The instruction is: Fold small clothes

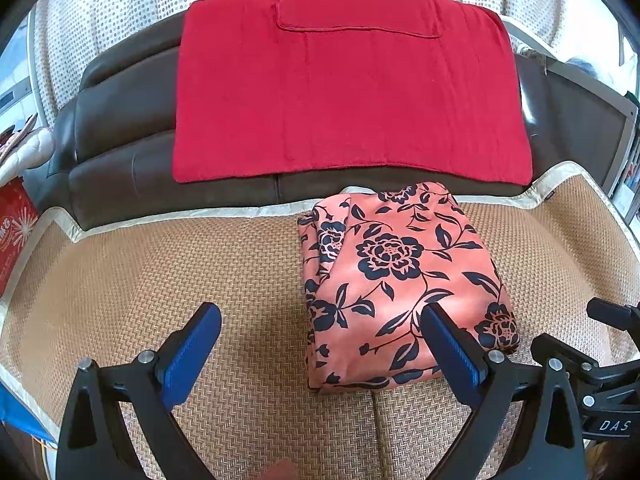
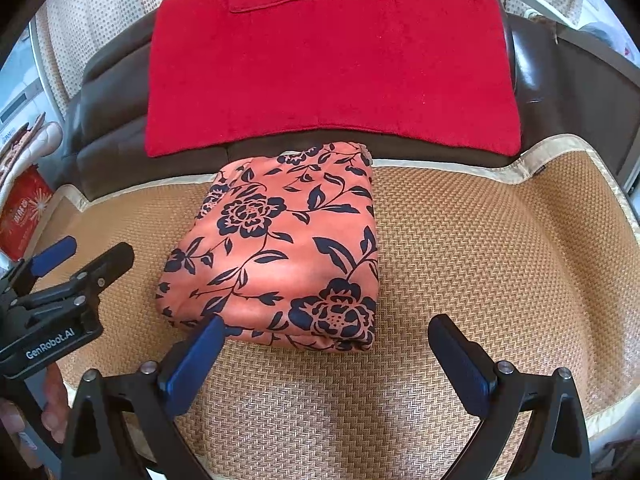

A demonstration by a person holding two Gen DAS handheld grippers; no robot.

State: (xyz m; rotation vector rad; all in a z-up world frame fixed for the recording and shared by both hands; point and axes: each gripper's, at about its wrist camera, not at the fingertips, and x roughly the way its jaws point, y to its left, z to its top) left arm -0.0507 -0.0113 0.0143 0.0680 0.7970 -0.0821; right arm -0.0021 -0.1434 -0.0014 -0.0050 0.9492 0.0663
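Note:
A salmon-pink garment with dark navy flowers (image 1: pixel 400 280) lies folded into a compact rectangle on the woven mat (image 1: pixel 160 280); it also shows in the right wrist view (image 2: pixel 280 248). My left gripper (image 1: pixel 320 316) is open and empty, its right finger over the garment's near edge. My right gripper (image 2: pixel 326 330) is open and empty, just in front of the garment's near edge. The left gripper (image 2: pixel 92 254) appears at the left of the right wrist view, beside the garment.
A red towel (image 1: pixel 348 92) drapes over the dark brown sofa back (image 1: pixel 120 128) behind the mat. A red box (image 1: pixel 16 228) stands at the left edge. The mat (image 2: pixel 480 260) stretches to the right of the garment.

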